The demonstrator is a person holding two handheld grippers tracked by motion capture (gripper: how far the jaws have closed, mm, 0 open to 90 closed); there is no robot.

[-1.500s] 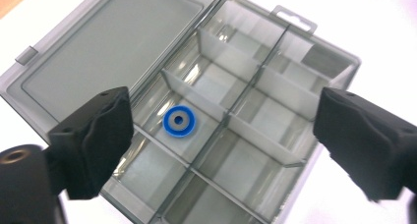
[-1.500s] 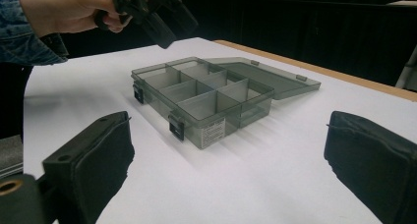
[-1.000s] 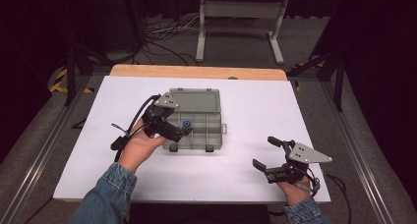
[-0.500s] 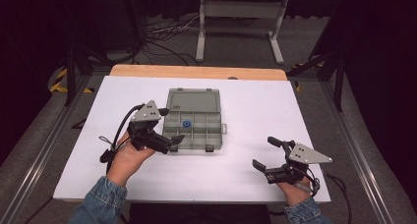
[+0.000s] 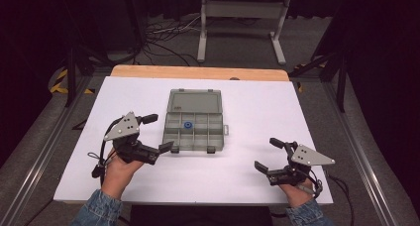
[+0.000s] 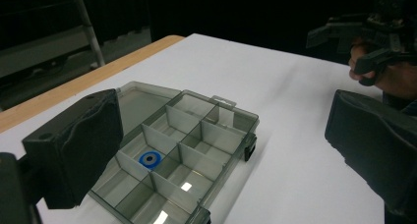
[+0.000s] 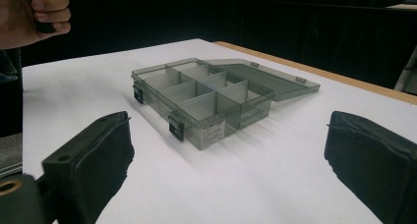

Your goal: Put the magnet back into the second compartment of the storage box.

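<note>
Your left gripper hangs with jaws spread and empty just left of the smoky-grey clear plastic compartment box, which sits mid-table with its lid laid open to the far side. A small blue ring lies in a middle cell. Your right gripper, also spread wide, sits well apart at the near right. Reach in carelessly and a jaw could catch a divider and shove the light box. Whether other cells hold anything is hard to tell.

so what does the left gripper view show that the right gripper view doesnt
Left gripper view: the blue ring lying in a middle compartment, and the right gripper held in a hand across the table. Right gripper view: the label on the box's side wall, and the fingers of the person's other hand. Both: the open grey organizer box with its lid laid flat on the white table, seen between two open black jaws.
</note>
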